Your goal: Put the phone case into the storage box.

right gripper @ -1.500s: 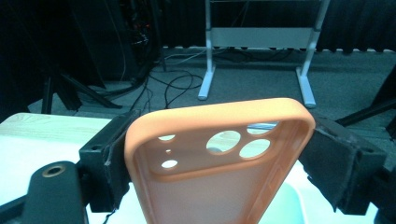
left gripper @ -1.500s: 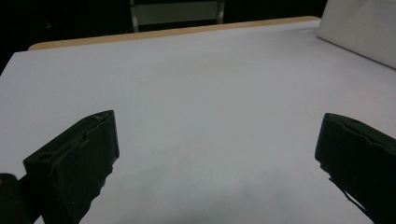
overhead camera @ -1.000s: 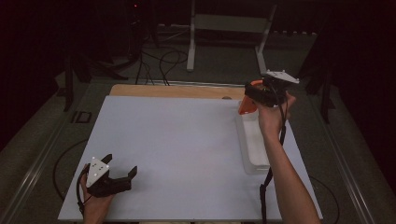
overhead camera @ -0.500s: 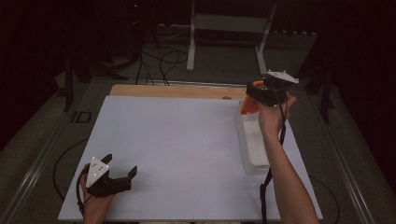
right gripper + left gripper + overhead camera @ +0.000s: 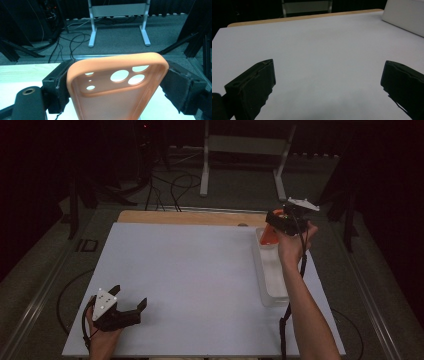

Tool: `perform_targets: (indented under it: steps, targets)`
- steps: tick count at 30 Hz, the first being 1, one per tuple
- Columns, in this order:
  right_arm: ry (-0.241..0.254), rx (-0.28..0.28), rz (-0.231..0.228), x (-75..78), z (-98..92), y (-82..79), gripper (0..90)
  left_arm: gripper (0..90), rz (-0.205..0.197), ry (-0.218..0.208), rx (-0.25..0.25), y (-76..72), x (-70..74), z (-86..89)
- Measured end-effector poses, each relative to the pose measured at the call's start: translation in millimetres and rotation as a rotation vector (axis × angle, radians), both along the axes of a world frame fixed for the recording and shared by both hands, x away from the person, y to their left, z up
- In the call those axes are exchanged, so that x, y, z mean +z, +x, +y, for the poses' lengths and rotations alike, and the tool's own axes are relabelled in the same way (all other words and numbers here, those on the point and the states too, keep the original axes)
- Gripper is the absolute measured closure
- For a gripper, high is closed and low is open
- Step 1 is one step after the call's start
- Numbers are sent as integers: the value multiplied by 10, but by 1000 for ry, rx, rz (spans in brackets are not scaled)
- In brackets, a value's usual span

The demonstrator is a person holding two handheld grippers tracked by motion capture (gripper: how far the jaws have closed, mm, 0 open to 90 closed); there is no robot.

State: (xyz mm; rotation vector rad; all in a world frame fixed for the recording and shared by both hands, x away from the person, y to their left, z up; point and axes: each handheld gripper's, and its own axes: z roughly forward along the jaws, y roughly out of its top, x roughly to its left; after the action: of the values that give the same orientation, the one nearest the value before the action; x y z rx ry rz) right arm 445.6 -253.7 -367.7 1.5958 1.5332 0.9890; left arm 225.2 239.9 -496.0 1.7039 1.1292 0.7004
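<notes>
High view: white rectangular desk (image 5: 200, 285) bare through the middle; long clear plastic tray (image 5: 272, 280) along right edge; orange silicone phone case (image 5: 270, 236) raised over tray's far end, clamped in right gripper (image 5: 278, 222). Left gripper (image 5: 131, 307) at near left corner, jaws spread on nothing.

Left gripper view: jaws wide apart over bare desk; white tray wall (image 5: 404, 16) at far right.

Right gripper view: case (image 5: 117, 87) pinched across its sides, camera holes uppermost; metal stand (image 5: 117, 15) and cables (image 5: 67, 37) on floor beyond.

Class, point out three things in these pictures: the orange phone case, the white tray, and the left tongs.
orange phone case (image 5: 117, 100), right gripper view, on its inner back panel below the camera holes.
white tray (image 5: 274, 285), high view, on its floor.
left tongs (image 5: 131, 298), high view, midway between the fingertips.
</notes>
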Motion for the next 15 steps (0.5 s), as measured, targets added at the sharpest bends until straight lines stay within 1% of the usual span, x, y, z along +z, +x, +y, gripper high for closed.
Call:
perform_targets:
  steps: [3, 6, 15]
  targets:
    - [-1, -9, 8, -39, -7, 17, 172, 5, -5, 1, 2, -3, 4, 4]
    - [-21, -14, 17, -75, 1, 29, 172, 5, -6, -3, 5, -5, 7, 9]
    - [-16, -22, 38, -177, -8, 59, 172, 5, -11, -5, 7, -10, 14, 13]
